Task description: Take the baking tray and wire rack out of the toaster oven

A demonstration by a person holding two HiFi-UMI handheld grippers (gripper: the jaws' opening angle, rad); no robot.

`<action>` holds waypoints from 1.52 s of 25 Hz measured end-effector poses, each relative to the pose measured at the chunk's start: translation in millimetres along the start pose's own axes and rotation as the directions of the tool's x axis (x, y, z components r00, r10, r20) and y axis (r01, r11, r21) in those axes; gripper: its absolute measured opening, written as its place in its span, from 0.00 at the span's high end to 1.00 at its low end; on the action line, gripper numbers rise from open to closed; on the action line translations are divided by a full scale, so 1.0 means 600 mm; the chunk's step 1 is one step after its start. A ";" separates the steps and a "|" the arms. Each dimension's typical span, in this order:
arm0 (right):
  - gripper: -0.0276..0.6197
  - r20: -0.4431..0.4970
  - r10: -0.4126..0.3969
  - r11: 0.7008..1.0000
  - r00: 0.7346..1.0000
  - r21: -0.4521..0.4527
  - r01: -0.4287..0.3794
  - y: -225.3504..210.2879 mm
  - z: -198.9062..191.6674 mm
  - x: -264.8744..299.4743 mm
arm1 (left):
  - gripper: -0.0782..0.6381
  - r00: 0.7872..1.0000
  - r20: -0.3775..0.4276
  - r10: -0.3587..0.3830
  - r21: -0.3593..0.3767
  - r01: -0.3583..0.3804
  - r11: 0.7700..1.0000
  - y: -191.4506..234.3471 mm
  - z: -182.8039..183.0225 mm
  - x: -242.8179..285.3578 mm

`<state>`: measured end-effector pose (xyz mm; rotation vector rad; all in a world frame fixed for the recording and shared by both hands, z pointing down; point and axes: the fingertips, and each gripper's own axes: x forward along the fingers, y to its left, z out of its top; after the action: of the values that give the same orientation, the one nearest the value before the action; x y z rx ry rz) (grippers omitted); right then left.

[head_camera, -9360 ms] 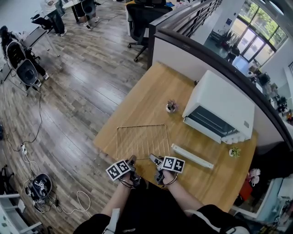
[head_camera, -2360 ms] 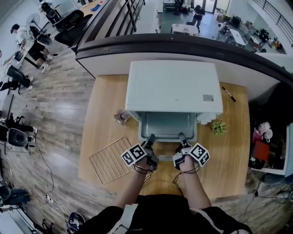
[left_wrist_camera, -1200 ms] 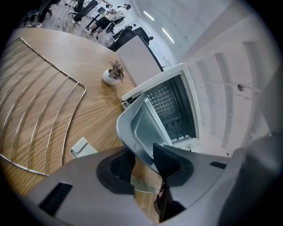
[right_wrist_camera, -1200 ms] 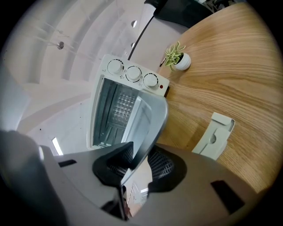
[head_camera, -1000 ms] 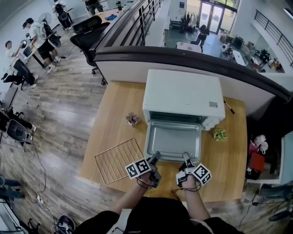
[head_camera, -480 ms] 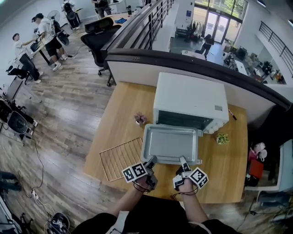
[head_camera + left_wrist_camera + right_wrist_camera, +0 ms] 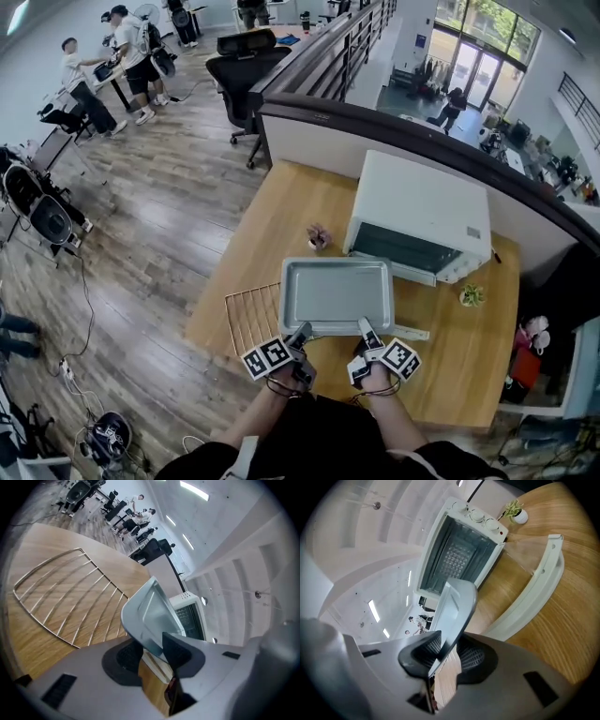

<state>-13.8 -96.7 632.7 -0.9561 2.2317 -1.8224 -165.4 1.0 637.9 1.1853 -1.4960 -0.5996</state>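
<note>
You held the baking tray (image 7: 336,295) by its near rim, with the left tool (image 7: 301,333) and the right tool (image 7: 364,327) each clamped on it. The tray was outside the toaster oven (image 7: 422,217), partly over the wire rack (image 7: 247,317) lying on the surface (image 7: 281,211).

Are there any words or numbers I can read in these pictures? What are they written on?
No text can be read anywhere.
Small sticker on top of the toaster oven: too small to read.
Knobs on the oven's front: any markings are too blurred to read.
Cubes on the left gripper and right gripper: black-and-white square patterns only, no letters.
Baking tray: plain, no print.
</note>
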 end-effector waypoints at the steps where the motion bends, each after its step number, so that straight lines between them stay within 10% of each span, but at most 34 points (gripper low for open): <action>1: 0.79 -0.017 0.007 1.000 1.000 -0.008 -0.007 0.008 -0.009 0.007 | 0.70 1.000 0.017 0.003 -0.006 -0.003 1.000 0.005 0.007 -0.010; 23: 0.78 -0.332 0.056 0.991 0.942 -0.099 -0.094 0.106 -0.221 0.136 | 0.70 0.948 0.288 0.133 -0.165 -0.088 0.982 0.144 0.124 -0.192; 38: 0.76 -0.398 -0.039 0.993 0.917 -0.120 -0.010 0.066 -0.296 0.149 | 0.70 0.938 0.282 0.201 -0.244 -0.133 0.961 0.223 0.117 -0.221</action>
<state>-181.6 9.9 672.3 -0.6599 2.5978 -2.0677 -288.8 155.0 675.1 0.8070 -1.7186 -0.8375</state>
